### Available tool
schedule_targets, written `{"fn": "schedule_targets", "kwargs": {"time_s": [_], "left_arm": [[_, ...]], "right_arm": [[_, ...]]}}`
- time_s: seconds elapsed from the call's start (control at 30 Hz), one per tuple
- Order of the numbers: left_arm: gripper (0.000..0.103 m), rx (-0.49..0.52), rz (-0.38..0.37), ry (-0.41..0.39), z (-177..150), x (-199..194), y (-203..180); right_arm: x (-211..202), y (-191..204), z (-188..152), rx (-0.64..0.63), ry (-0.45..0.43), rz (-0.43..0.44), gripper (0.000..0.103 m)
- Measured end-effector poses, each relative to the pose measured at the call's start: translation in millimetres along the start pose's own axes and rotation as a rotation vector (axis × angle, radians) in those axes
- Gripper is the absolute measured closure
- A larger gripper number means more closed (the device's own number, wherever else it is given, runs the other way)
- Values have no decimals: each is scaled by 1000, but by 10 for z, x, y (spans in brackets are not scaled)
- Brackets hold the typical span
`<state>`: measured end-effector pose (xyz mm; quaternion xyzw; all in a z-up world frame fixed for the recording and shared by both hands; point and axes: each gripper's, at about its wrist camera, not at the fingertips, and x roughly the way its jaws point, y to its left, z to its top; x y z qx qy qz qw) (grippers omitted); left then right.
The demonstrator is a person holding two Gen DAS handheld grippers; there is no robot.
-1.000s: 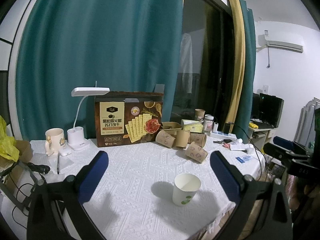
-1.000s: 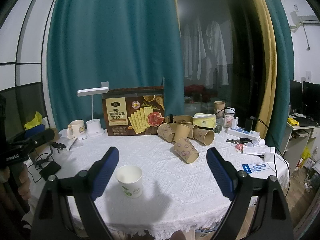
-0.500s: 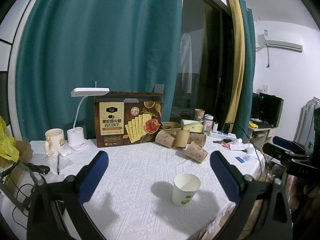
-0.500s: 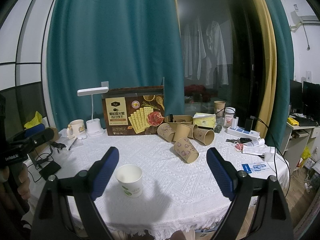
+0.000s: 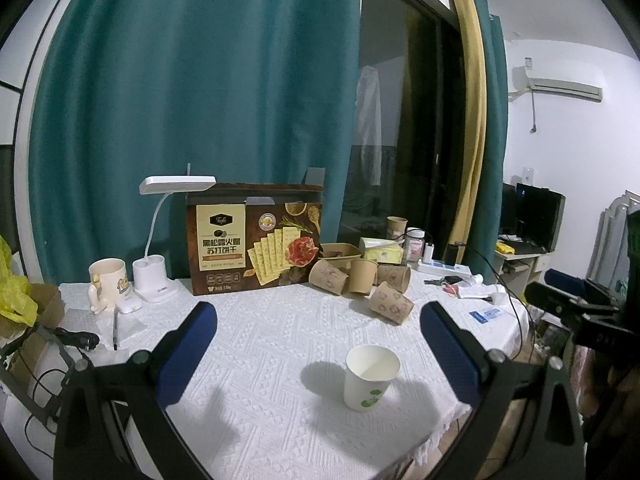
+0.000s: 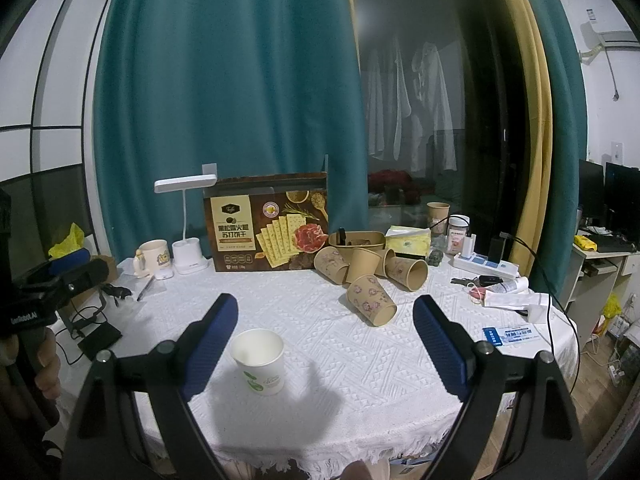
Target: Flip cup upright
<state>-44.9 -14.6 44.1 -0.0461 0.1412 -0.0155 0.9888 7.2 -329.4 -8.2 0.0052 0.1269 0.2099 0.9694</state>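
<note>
Both grippers hung spread wide and empty above the near edge of the table (image 6: 400, 412): the left gripper (image 5: 318, 324) and the right gripper (image 6: 325, 316). Nearest, the white paper cup (image 6: 260, 361) stood upright on the white cloth, mouth up, apart from all the fingers. Beyond it lay tipped brown paper cups (image 6: 371, 300), clustered together. Farthest stood a cracker box (image 6: 266, 227), a white desk lamp (image 6: 186, 224) and a mug (image 6: 152, 256), before the teal curtain (image 6: 224, 100).
</note>
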Motion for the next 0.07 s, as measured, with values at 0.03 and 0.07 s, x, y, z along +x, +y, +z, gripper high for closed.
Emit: {"fn": "schedule_targets", "kwargs": {"time_s": [0.03, 0.07], "left_arm": [[2, 1, 1, -1, -3, 3, 1], [2, 2, 0, -1, -8, 2, 6]], "right_arm": [[4, 0, -1, 0, 0, 0, 15], [-1, -2, -1, 0, 0, 0, 15]]}}
